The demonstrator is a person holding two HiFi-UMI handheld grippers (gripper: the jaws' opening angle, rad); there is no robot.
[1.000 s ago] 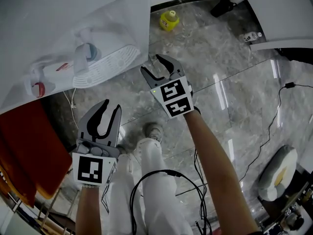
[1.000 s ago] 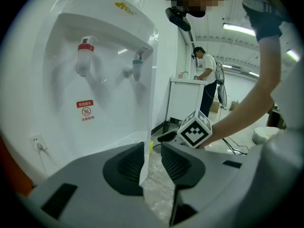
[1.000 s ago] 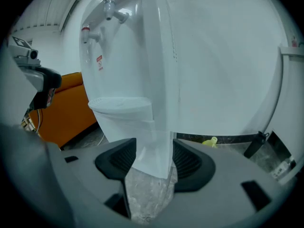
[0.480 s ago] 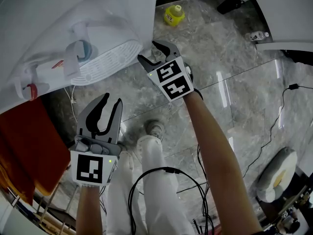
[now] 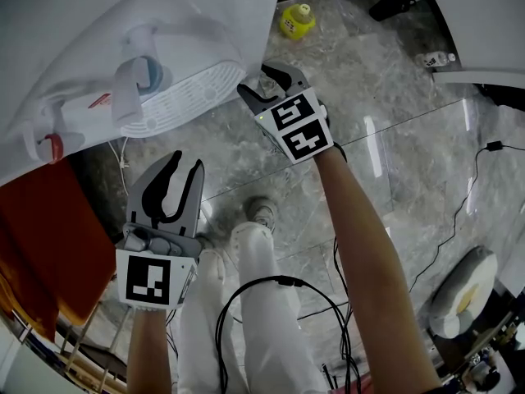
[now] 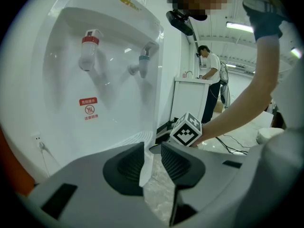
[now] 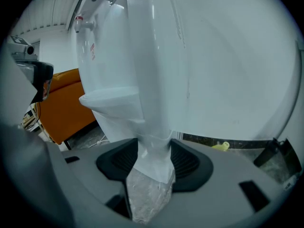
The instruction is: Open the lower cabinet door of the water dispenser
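Observation:
The white water dispenser [image 5: 123, 23] fills the upper left of the head view, with a red tap [image 5: 51, 148], a blue tap [image 5: 148, 76] and a ribbed drip tray [image 5: 180, 105]. My right gripper [image 5: 264, 84] is at the front right corner under the tray. Its jaws are closing on the white edge of the lower cabinet [image 7: 152, 127], which fills the gap between both pads [image 7: 187, 163]. My left gripper [image 5: 174, 175] hangs lower left, away from the dispenser, slightly open and empty. From the left gripper view the dispenser front [image 6: 95, 80] faces me, beside the right gripper's marker cube [image 6: 186, 131].
A yellow bottle [image 5: 297, 20] stands on the marble floor behind the dispenser. An orange panel [image 5: 41, 236] is at the left. Black cables [image 5: 467, 195] run across the floor on the right. My white-trousered legs [image 5: 254, 302] are below. A person [image 6: 209, 75] stands far off.
My right gripper has moved up against the dispenser's corner and its jaws have narrowed on the edge. The left gripper has stayed where it was.

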